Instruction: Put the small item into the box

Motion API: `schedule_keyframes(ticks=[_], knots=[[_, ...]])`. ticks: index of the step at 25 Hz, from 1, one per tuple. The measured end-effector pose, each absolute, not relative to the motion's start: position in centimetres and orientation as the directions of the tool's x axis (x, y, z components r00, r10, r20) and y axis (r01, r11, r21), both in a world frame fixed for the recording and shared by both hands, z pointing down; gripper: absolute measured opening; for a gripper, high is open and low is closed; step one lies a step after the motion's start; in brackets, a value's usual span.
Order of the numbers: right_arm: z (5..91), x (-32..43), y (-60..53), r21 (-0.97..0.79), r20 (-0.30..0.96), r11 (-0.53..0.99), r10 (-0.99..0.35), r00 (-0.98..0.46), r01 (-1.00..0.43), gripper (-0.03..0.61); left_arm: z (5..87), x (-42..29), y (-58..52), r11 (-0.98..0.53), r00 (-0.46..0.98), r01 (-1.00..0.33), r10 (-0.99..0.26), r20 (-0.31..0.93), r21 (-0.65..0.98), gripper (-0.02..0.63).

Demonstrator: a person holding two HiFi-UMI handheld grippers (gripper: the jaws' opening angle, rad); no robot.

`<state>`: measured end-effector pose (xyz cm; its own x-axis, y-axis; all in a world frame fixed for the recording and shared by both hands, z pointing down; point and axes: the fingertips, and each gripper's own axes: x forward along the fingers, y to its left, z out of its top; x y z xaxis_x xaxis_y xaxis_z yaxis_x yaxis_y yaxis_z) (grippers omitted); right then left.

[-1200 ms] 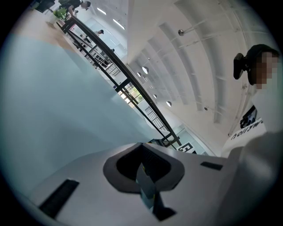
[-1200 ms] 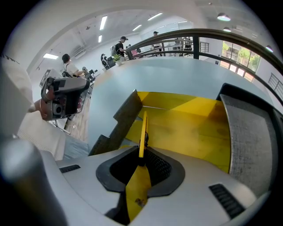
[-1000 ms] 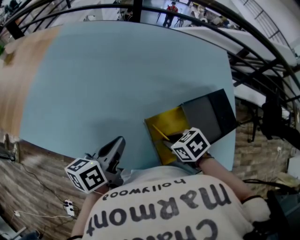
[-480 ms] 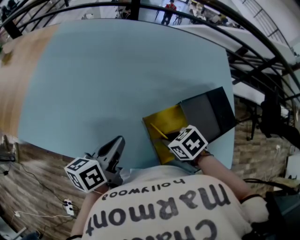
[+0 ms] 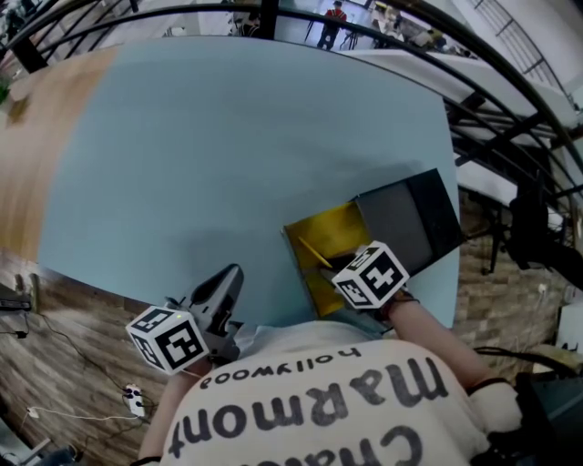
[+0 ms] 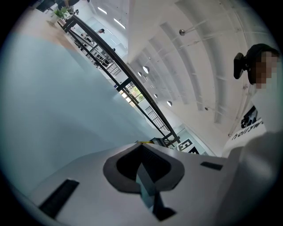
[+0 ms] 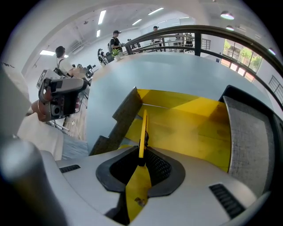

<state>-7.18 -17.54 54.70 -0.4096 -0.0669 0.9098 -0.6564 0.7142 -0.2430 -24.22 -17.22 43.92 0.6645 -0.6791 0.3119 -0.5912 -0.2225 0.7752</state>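
We take this for a large open work hall or lab, not a home. A wide pale blue desk (image 5: 228,136) stands beside a black metal railing (image 7: 197,43), as on a gallery level. Beyond the railing, a person in red (image 5: 335,18) stands among other desks and chairs. The high white ceiling (image 6: 199,53) carries strip lights (image 7: 102,16) and round lamps (image 6: 146,69). Beneath the desk we see a wood-patterned floor (image 5: 73,364) with a loose cable (image 5: 73,419) lying on it.
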Motion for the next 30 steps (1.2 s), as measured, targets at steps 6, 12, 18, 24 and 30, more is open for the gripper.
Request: schedule_keyframes(ticks=[6, 12, 18, 24, 30], knots=[[54.6, -7.1, -17.5, -0.237, 0.913, 0.716, -0.066, -0.401, -0.656, 0.074, 43.9, -24.6, -17.1, -0.216, 0.66, -0.591, -0.683, 0.313, 0.777, 0.002], [54.3, -7.2, -17.2, -0.226, 0.915, 0.717, -0.076, -0.396, -0.66, 0.1, 43.8, -25.1, -16.8, -0.211, 0.655, -0.592, -0.689, 0.312, 0.778, 0.002], [54.4, -7.4, -16.8, -0.237, 0.907, 0.708, -0.083, -0.412, -0.665, 0.104, 44.2, -24.9, -16.0, -0.211, 0.66, -0.594, -0.68, 0.32, 0.776, 0.002], [53.9, -7.6, -16.7, -0.228, 0.895, 0.714, -0.114, -0.431, -0.662, 0.104, 43.6, -24.9, -15.0, -0.215, 0.645, -0.609, -0.694, 0.319, 0.764, 0.002], [51.7, -6.3, -17.9, -0.205, 0.825, 0.705, -0.249, -0.508, -0.679, 0.085, 43.2, -23.4, -13.5, -0.207, 0.623, -0.625, -0.714, 0.321, 0.752, 0.002]])
